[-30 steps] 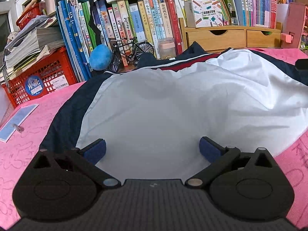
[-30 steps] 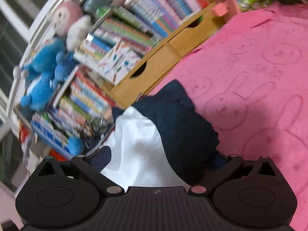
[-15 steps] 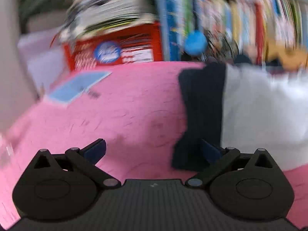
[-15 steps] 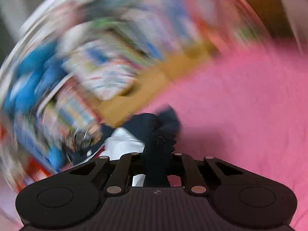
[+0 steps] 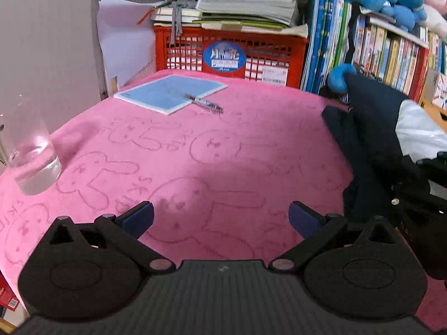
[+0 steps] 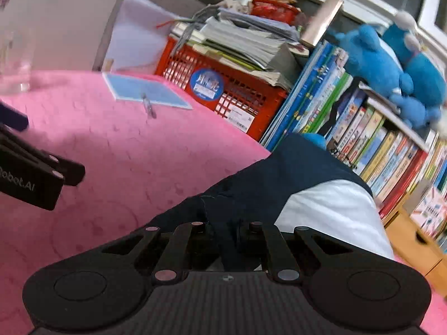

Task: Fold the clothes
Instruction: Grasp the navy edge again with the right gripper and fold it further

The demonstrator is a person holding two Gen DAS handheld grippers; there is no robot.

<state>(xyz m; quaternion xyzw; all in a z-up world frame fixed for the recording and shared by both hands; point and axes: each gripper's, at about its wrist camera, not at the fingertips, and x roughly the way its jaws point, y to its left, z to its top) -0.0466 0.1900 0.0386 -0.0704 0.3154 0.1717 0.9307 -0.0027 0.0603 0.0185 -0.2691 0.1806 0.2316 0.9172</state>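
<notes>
Navy-and-white fabric of a jacket-like garment (image 6: 282, 195) is bunching between the fingers of the right gripper (image 6: 226, 231), whose jaws are pressing together on a dark navy fold, probably a sleeve or a side edge, so that this part can be carried across the rest. The garment's bulk is lying on the pink bunny-print cloth (image 5: 195, 150) covering the table, close to the row of upright books (image 6: 363, 139), with its white panel facing up. Beside it, the left gripper (image 5: 220, 215) is hanging spread and empty over bare pink cloth, to the left of the garment, seemingly keeping out of the way or readying to pin an edge. Farther off, a clear drinking glass (image 5: 25, 153), a pale blue notebook (image 5: 170, 95) with a pen (image 5: 206, 103) across it, and a red plastic crate (image 5: 229, 53) are sitting well apart from the garment, leaving room for folding.
</notes>
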